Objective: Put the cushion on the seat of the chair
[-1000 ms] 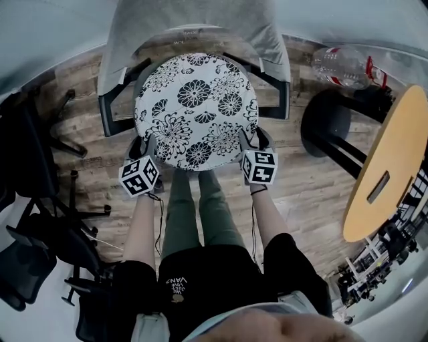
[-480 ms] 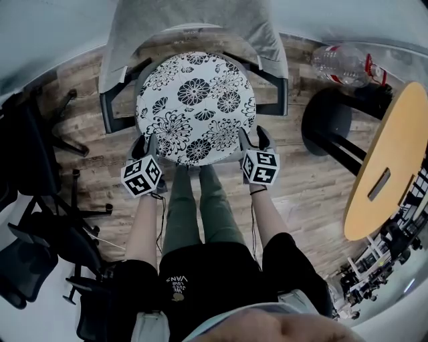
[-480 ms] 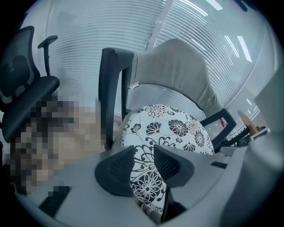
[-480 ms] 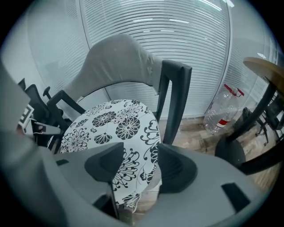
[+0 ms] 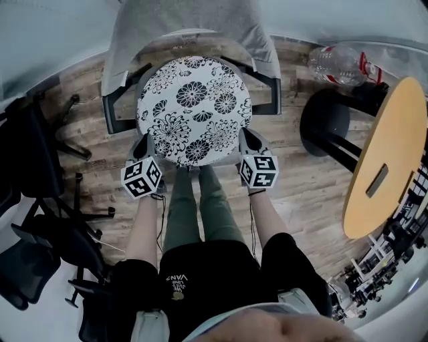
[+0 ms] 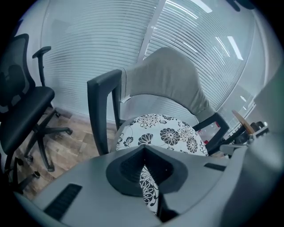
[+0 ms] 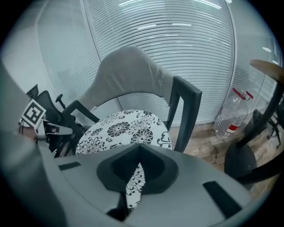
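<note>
Cushion [image 5: 194, 110]: round, flower print, so no long axis to line up. It lies over the chair [image 5: 194, 20] seat, between the two armrests, with the backrest beyond its far rim. From overhead it hides the seat almost fully.

Left tool [image 5: 147, 143]: jaws have just been closing and are now clenched on the cushion's near-left rim. Printed fabric shows pinched between them in the left gripper view.

Right tool [image 5: 246, 138]: same on the near-right rim. Jaws have just been closing and fabric is nipped between them.

Key relation: the cushion runs straight ahead of both tools, away from me toward the backrest. Both tools sit on the near edge either side of my legs, neither one closer.

I cannot tell whether the near rim rests on the seat or hangs just above it.

Judgement: placement looks nearly done. What's left is settling the near edge evenly, then letting go.
</note>
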The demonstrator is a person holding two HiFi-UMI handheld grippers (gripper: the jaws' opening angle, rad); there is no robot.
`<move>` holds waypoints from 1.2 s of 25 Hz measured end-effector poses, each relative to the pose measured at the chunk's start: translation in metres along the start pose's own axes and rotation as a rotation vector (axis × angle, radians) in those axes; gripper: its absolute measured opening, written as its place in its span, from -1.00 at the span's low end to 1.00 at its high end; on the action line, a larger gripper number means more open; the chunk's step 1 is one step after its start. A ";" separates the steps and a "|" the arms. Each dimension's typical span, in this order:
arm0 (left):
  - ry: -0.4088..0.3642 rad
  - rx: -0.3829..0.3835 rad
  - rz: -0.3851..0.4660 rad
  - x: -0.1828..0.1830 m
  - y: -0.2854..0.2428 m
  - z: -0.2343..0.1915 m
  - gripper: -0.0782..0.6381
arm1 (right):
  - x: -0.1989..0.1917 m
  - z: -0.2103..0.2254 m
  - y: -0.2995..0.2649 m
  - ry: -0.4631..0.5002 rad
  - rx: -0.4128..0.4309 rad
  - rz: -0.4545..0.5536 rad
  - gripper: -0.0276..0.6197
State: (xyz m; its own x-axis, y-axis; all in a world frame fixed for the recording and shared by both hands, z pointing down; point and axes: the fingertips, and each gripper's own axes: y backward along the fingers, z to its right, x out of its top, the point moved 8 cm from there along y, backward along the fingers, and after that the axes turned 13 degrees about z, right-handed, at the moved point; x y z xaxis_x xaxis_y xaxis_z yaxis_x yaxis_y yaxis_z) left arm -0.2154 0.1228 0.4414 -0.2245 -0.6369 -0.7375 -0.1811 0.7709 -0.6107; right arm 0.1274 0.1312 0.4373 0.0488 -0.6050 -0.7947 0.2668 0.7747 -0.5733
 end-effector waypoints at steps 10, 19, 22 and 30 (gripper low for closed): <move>-0.002 -0.025 0.071 0.039 0.019 0.015 -0.75 | 0.039 -0.010 0.015 0.007 0.003 0.059 -0.86; -0.045 -0.073 0.177 0.095 0.044 0.044 -0.75 | 0.090 -0.024 0.040 0.015 0.017 0.141 -0.86; -0.050 -0.084 0.210 0.111 0.054 0.053 -0.75 | 0.107 -0.026 0.051 0.019 0.017 0.172 -0.86; -0.056 -0.098 0.284 0.147 0.083 0.066 -0.75 | 0.150 -0.030 0.080 0.031 0.018 0.254 -0.86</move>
State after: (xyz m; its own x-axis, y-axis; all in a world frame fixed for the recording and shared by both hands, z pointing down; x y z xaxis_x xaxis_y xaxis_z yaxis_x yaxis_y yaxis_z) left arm -0.2003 0.0930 0.2630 -0.2267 -0.3931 -0.8911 -0.2108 0.9130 -0.3492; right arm 0.1268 0.1083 0.2666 0.0870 -0.3852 -0.9187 0.2671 0.8975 -0.3509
